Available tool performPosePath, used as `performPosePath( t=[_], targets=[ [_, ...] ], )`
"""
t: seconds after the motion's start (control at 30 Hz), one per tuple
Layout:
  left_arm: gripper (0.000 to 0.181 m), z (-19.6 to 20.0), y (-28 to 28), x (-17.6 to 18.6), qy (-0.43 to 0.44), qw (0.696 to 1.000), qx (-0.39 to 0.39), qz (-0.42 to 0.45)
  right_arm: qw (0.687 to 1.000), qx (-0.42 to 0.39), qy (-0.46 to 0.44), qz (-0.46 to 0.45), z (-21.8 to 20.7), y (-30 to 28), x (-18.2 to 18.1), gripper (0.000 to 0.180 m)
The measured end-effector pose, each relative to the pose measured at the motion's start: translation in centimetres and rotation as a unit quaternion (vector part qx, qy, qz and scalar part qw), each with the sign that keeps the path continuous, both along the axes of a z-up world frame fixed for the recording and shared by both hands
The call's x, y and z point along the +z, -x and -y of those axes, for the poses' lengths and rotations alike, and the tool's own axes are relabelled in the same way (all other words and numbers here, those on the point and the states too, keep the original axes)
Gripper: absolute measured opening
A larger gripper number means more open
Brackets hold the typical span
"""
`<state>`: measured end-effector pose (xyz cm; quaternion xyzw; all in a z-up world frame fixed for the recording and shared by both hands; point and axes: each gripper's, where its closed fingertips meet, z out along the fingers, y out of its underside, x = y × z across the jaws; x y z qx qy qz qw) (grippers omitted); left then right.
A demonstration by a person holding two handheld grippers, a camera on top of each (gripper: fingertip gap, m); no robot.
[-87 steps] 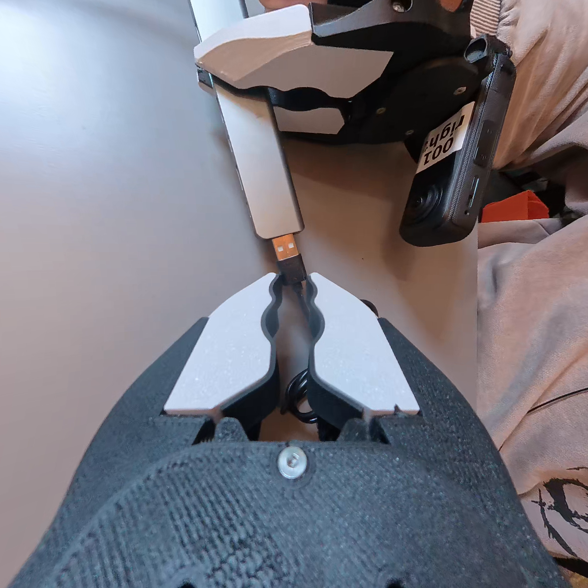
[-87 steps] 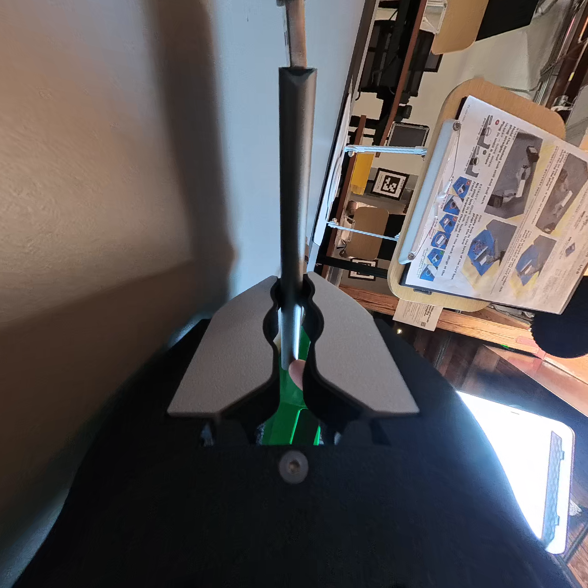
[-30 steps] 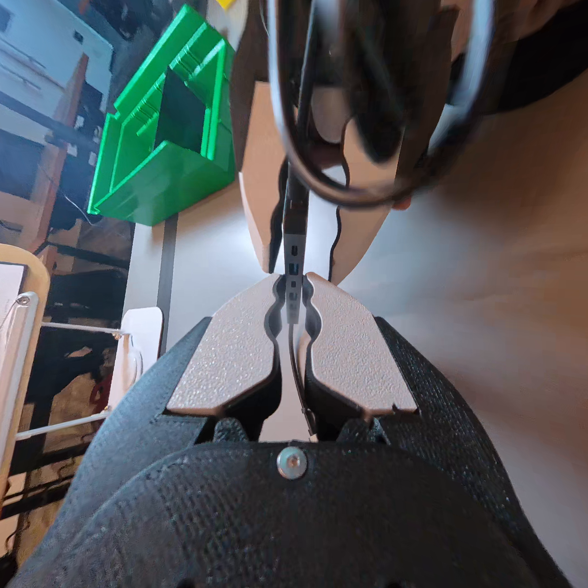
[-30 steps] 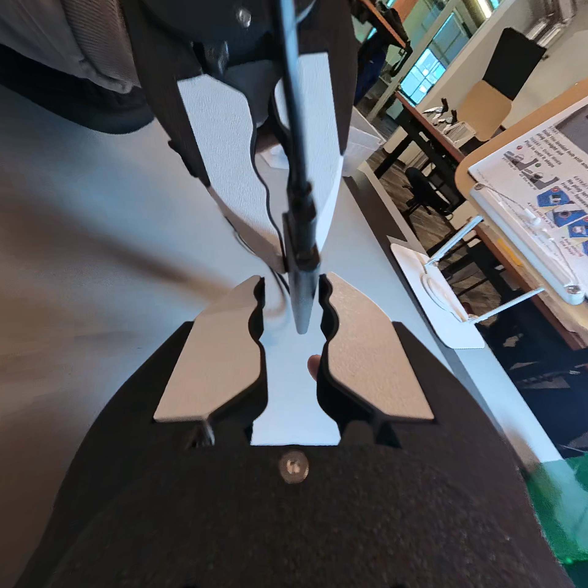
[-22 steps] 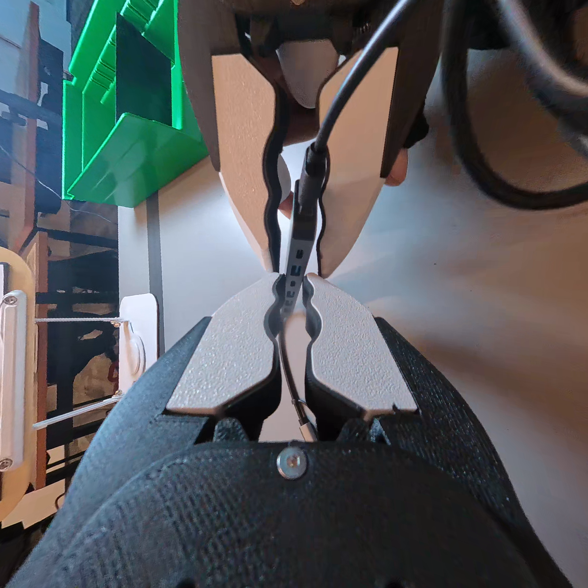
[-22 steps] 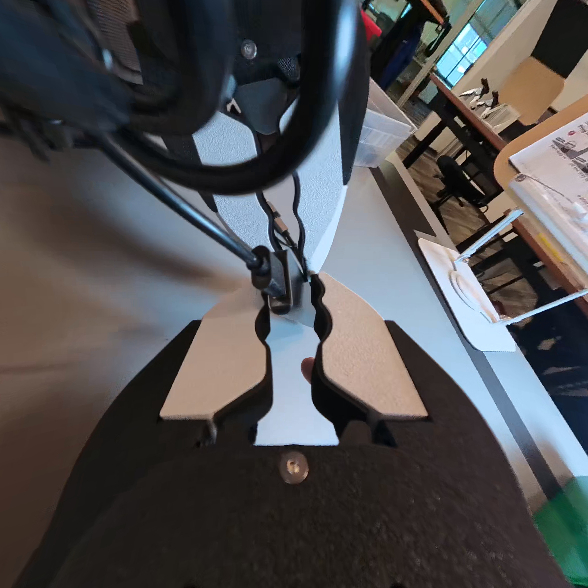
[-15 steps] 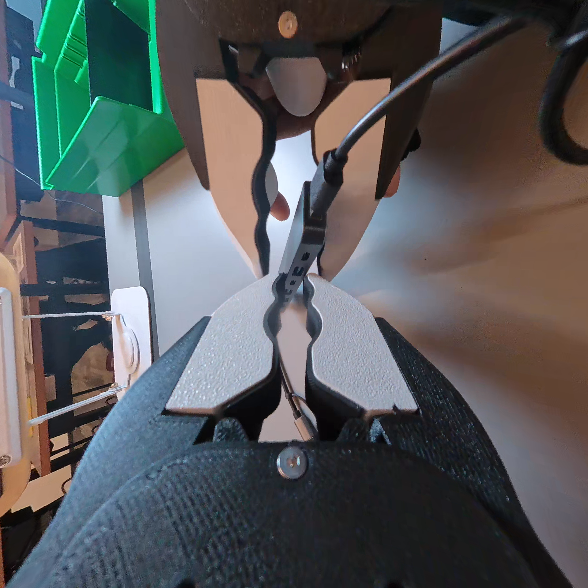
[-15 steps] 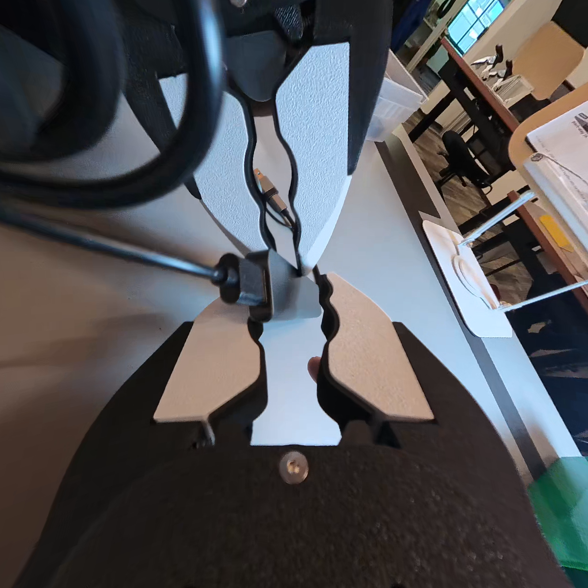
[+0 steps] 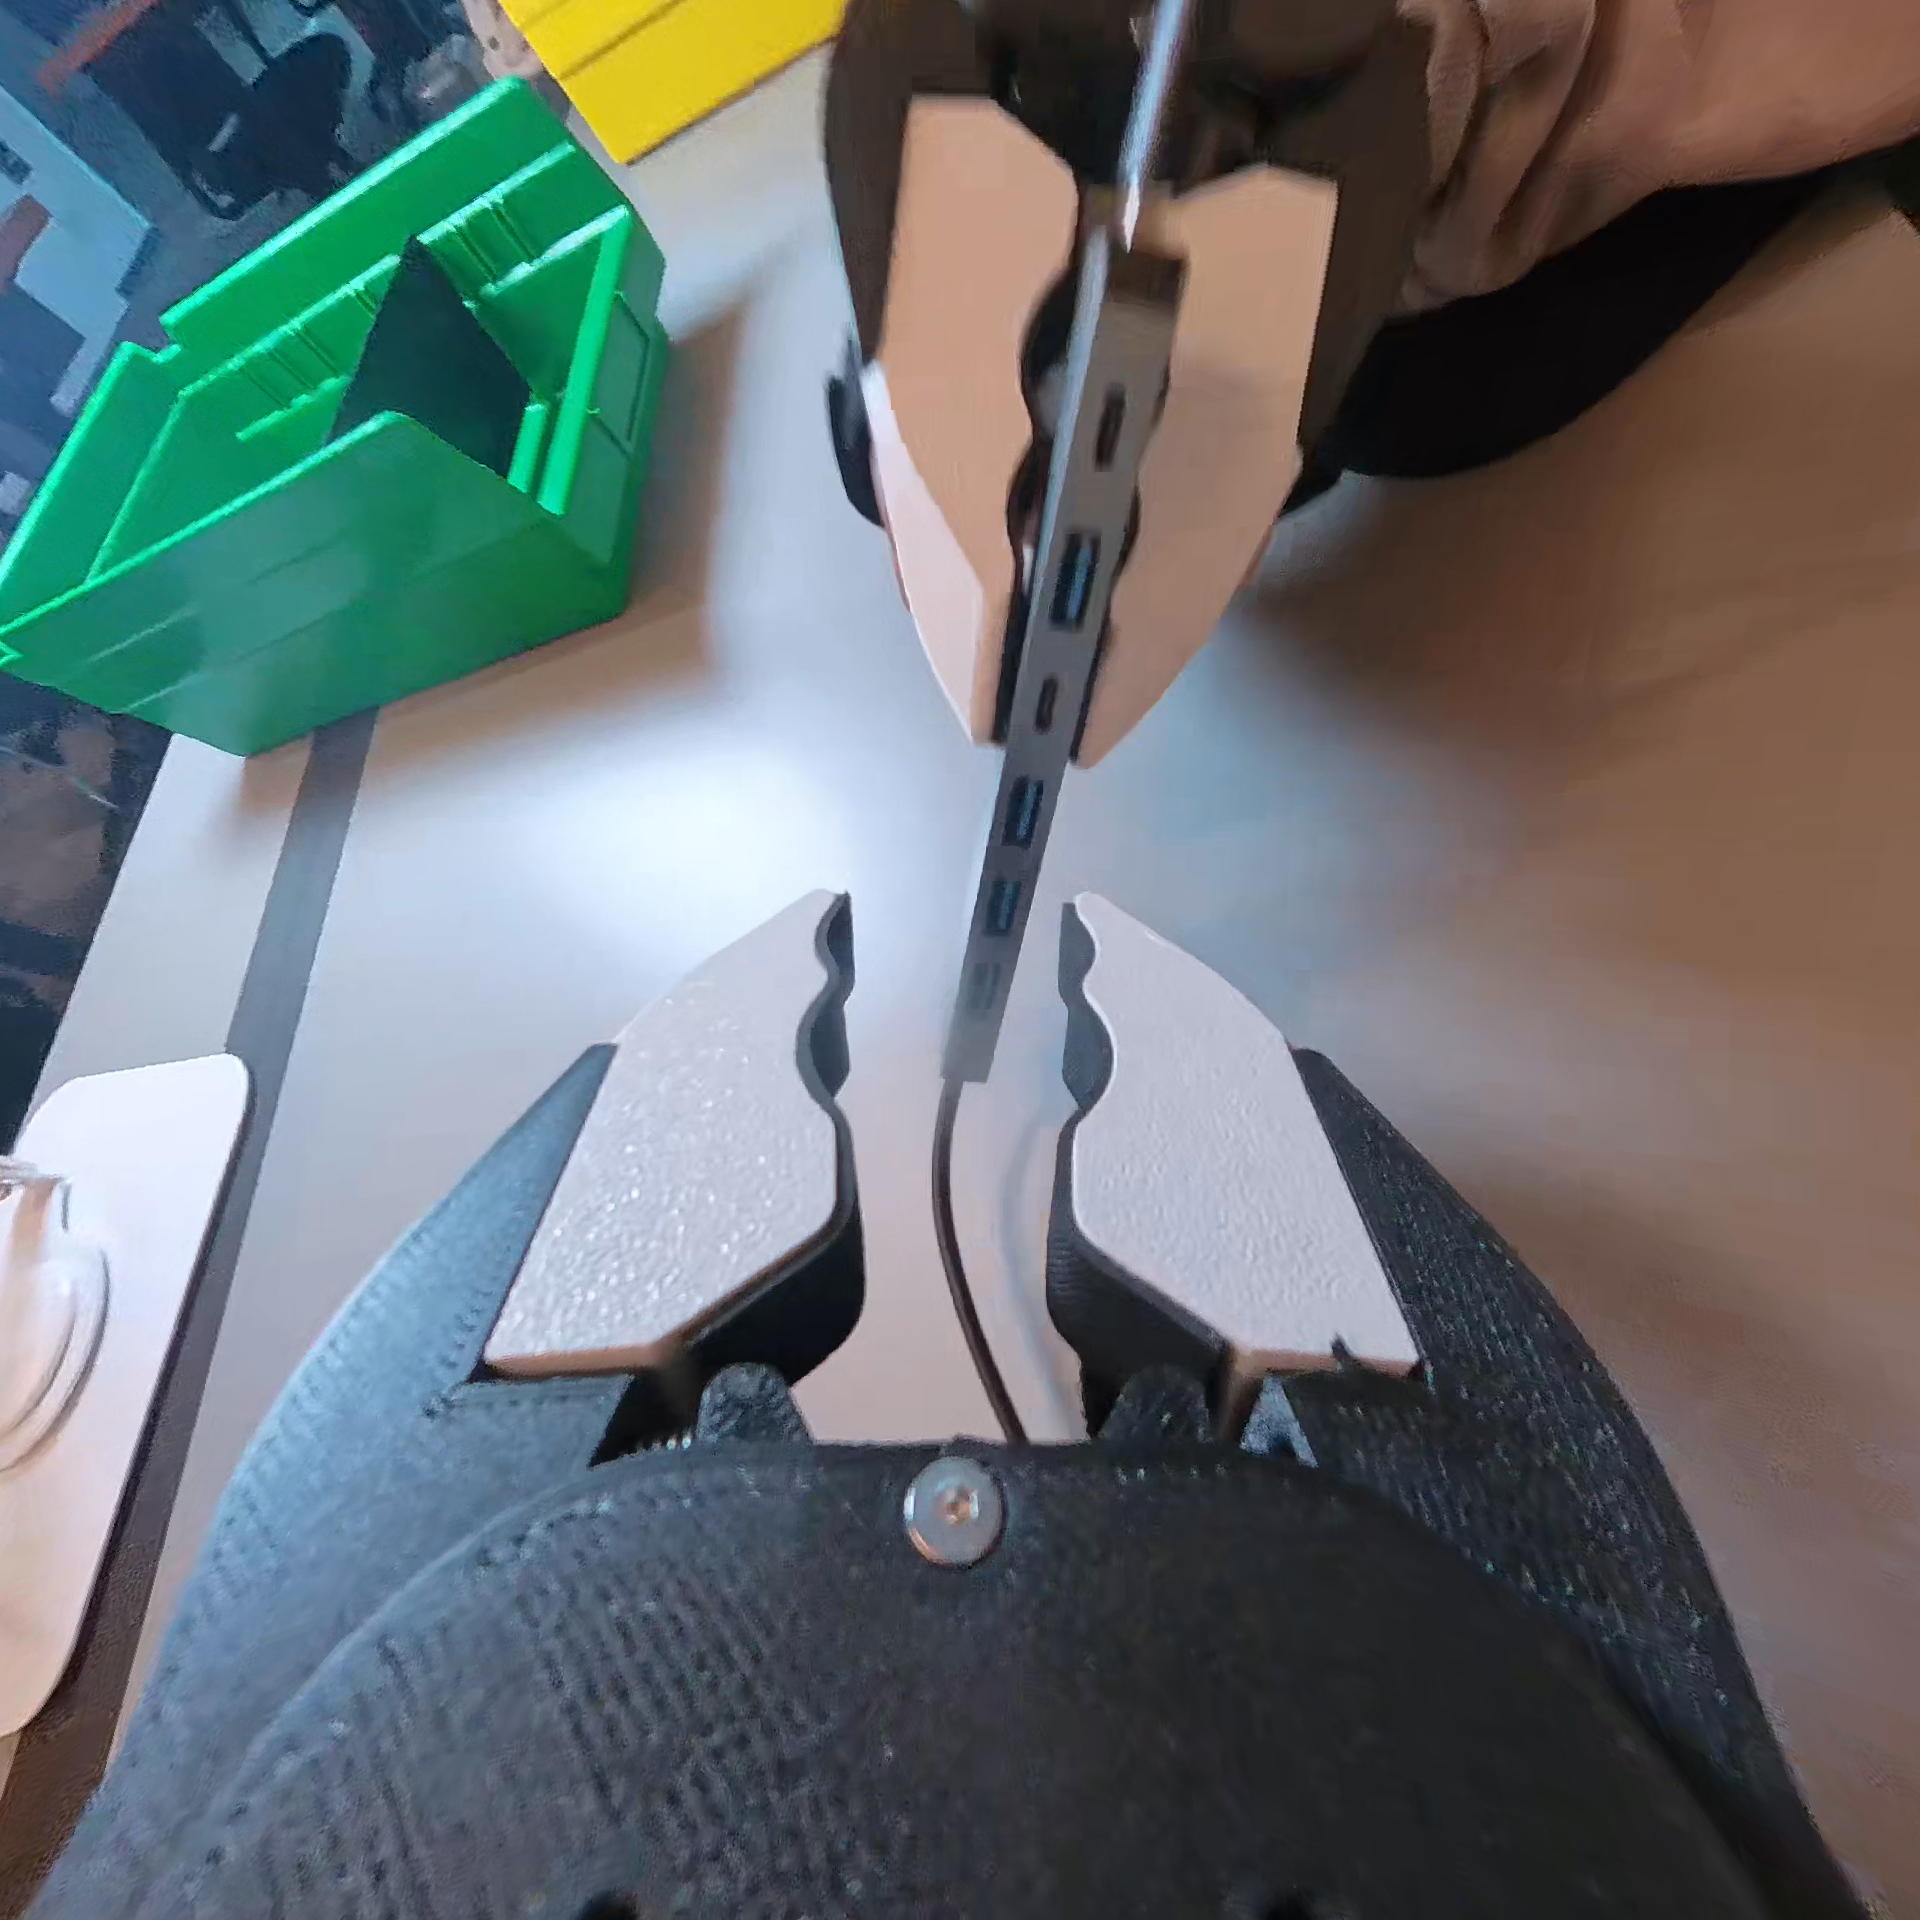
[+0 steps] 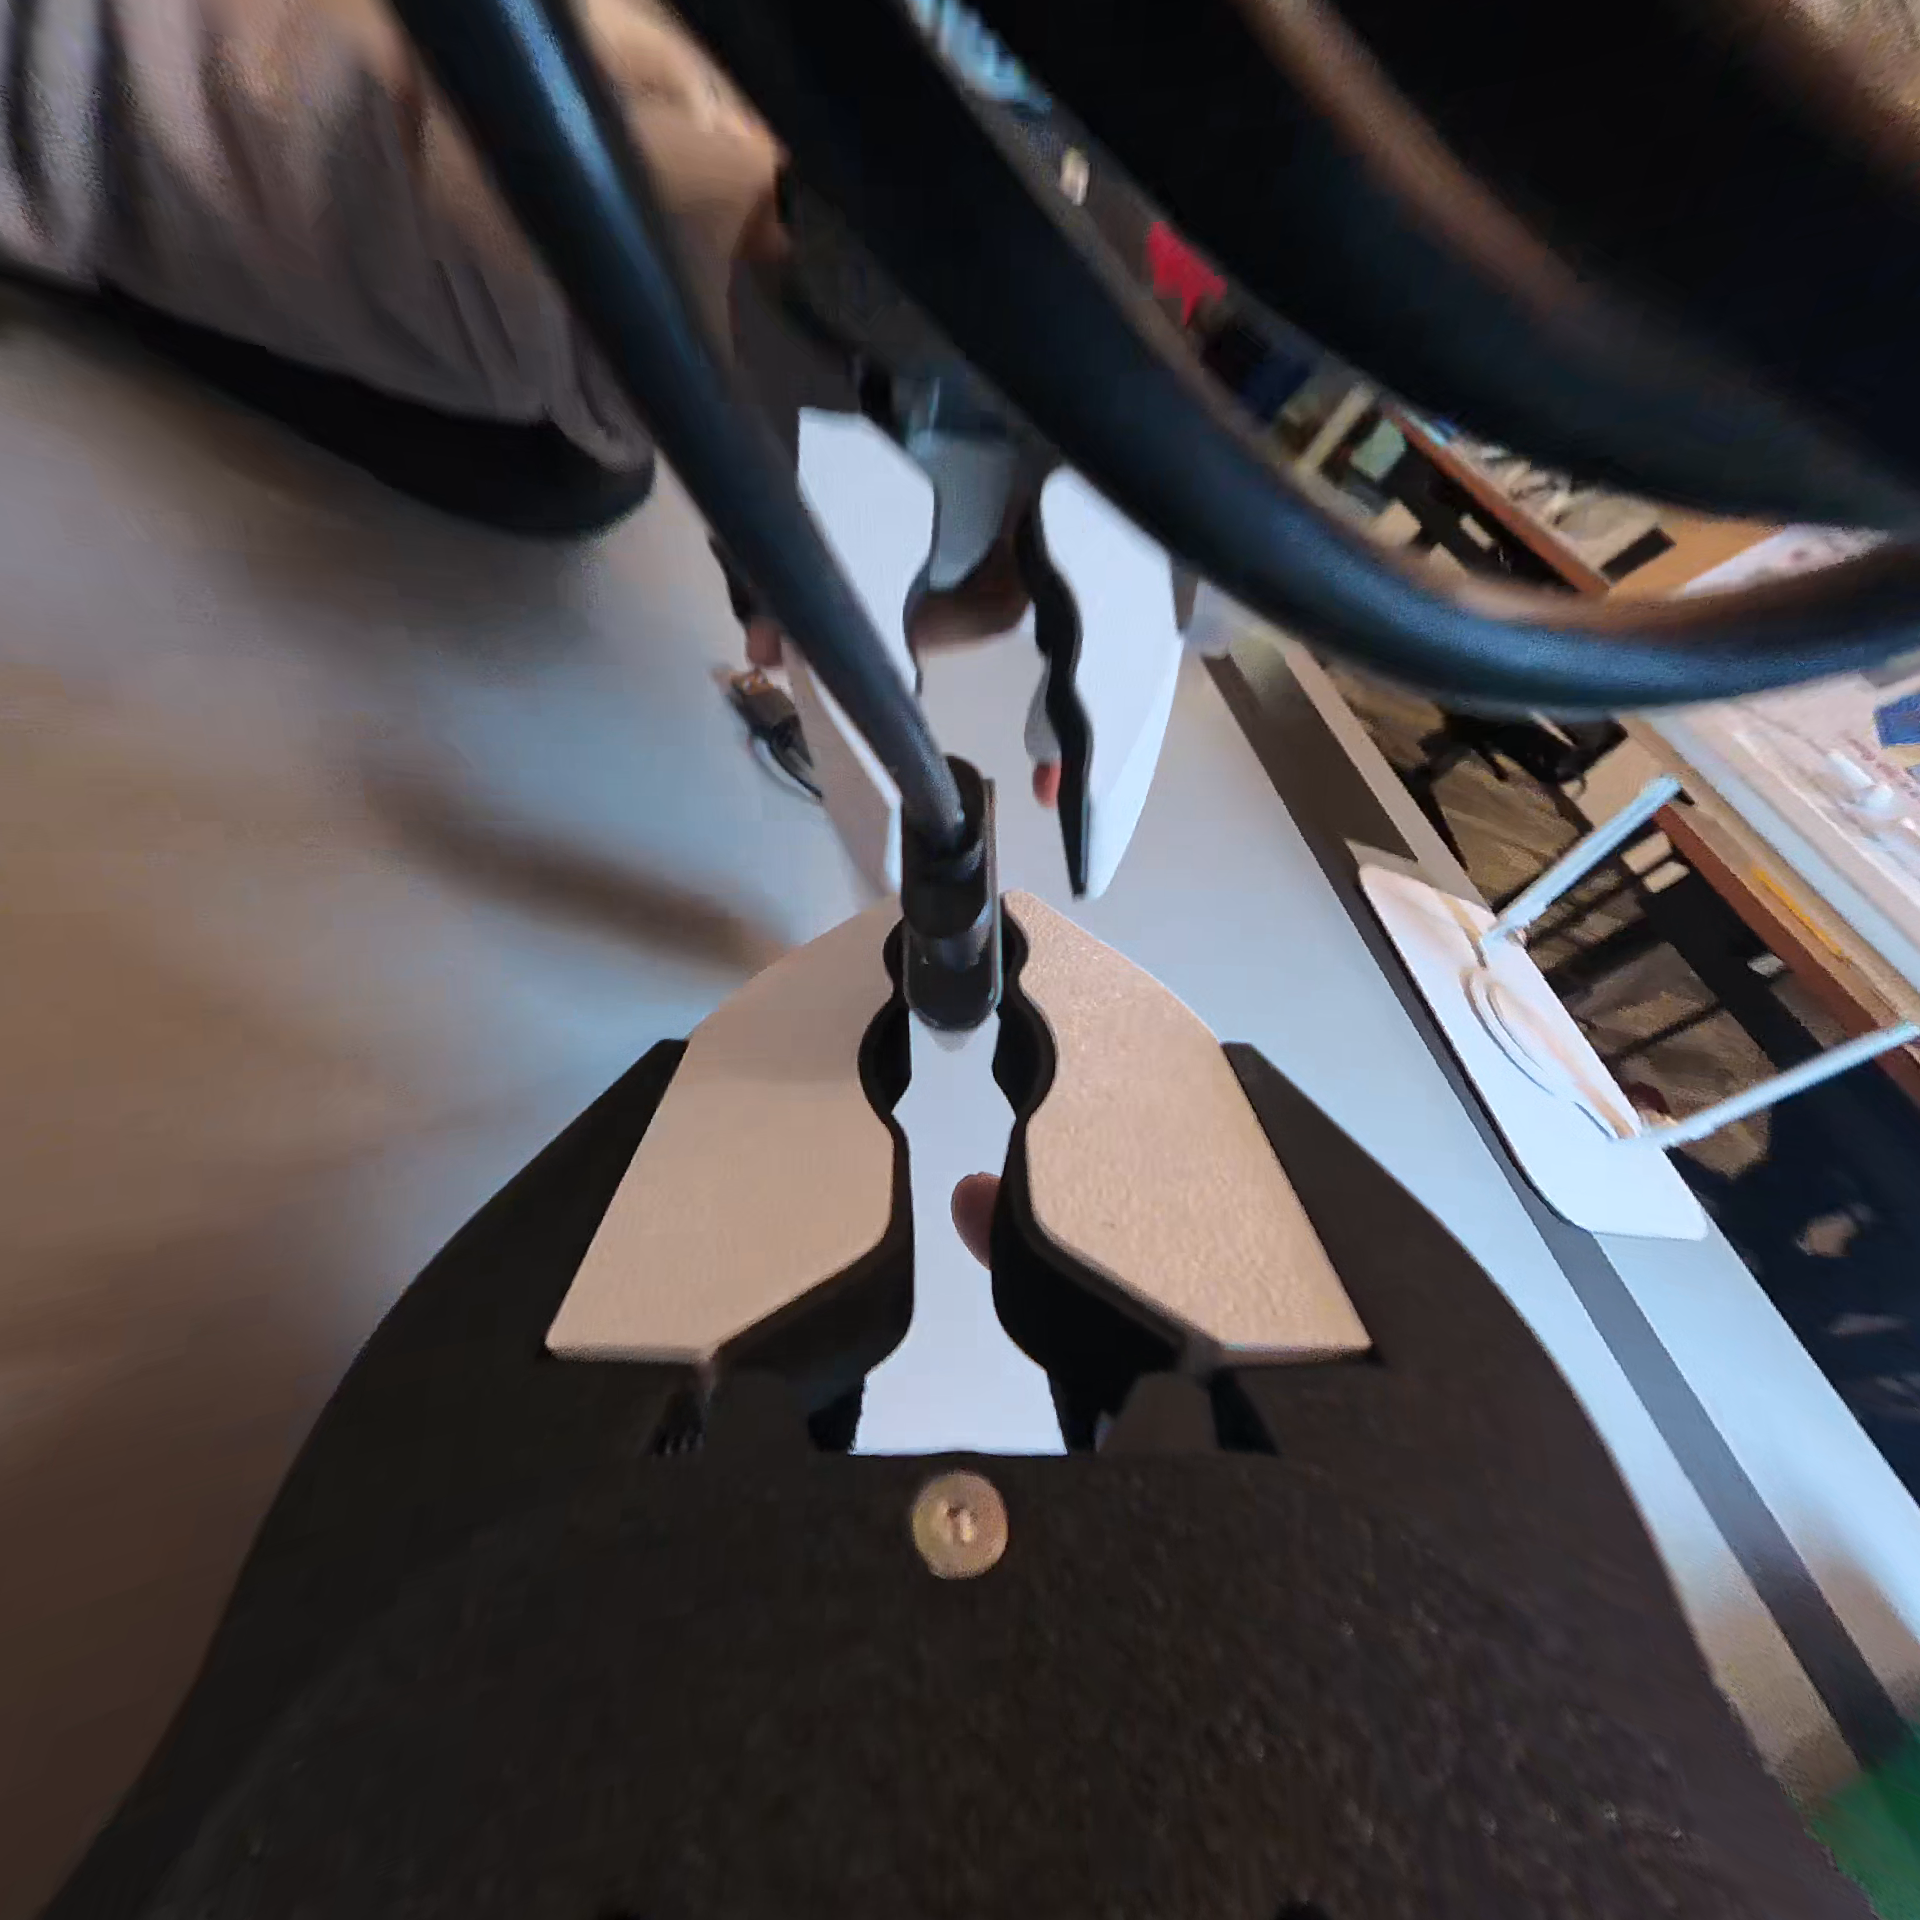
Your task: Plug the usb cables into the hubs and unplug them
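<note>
Gripping the slim grey hub edge-on above the table, the right gripper pinches it between its pale fingers, the row of ports facing the left wrist camera. The left gripper stands spread, its fingers either side of the hub's lower end without touching it, and a thin black cable trails between them. In the right wrist view the hub's thick cable curves overhead. A green bin sits on the table well to the left.
</note>
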<state>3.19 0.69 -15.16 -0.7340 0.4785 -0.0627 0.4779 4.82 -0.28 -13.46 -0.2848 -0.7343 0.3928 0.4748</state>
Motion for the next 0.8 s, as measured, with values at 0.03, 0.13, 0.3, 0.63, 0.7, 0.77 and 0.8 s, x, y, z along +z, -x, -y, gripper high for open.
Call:
performPosePath(
  t=[0.03,0.13,0.3,0.63,0.7,0.77,0.8],
  targets=[
    [0.038,0.1,0.0,-0.6,0.001,1.000,-0.005,-0.010,1.000,0.011,0.013,-0.009,0.4,-0.1,0.5,0.011],
    [0.011,0.5,-0.6,-1.4,-0.005,0.999,-0.029,-0.037,0.999,0.033,0.033,-0.026,1.4,-0.2,1.3,0.011],
    [0.011,0.4,-0.4,-1.0,-0.016,0.998,-0.027,-0.052,0.998,0.028,0.040,-0.028,0.9,-0.3,1.5,0.011],
    [0.012,0.9,0.9,-4.1,0.044,0.984,-0.004,-0.172,0.997,-0.012,-0.034,0.066,0.1,0.3,-2.7,0.023],
    [0.012,0.9,1.2,-4.3,0.050,0.980,0.004,-0.192,0.996,-0.015,-0.038,0.074,0.1,0.5,-3.0,0.026],
    [0.012,0.9,1.4,-4.7,0.054,0.975,0.009,-0.214,0.995,-0.014,-0.040,0.086,0.2,0.5,-3.5,0.029],
    [0.012,1.0,1.3,-4.9,0.057,0.974,0.010,-0.219,0.995,-0.013,-0.042,0.090,0.3,0.5,-3.6,0.029]
  ],
)
